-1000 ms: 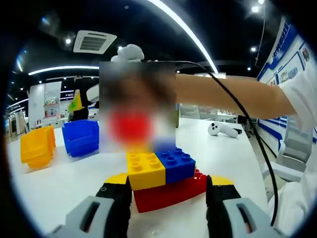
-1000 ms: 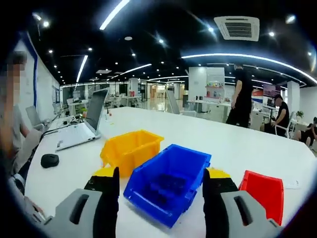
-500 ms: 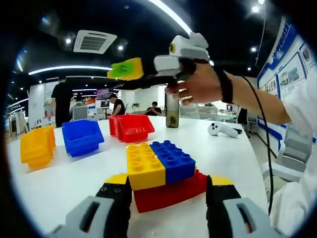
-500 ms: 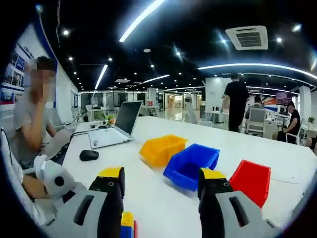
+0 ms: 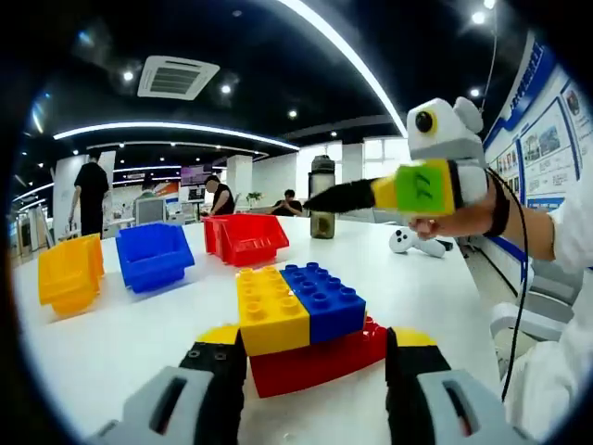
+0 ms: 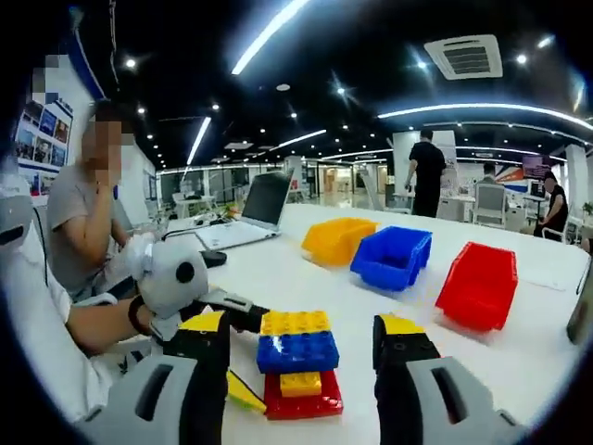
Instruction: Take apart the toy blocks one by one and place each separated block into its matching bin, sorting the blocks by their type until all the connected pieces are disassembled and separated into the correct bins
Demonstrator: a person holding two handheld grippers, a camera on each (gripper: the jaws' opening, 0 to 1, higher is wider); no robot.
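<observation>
Left gripper (image 5: pixel 315 357) down low with jaws spread wide either side of the block stack (image 5: pixel 301 324), not pinching it. Stack on the white table (image 5: pixel 120 343): yellow and blue bricks on a red base. Right gripper (image 6: pixel 301 357) also spread open, hanging just short of the stack. Well behind the stack: yellow bin (image 5: pixel 69 273), blue bin (image 5: pixel 153 255), red bin (image 5: pixel 243 238). Laptop (image 6: pixel 255 209) further back.
</observation>
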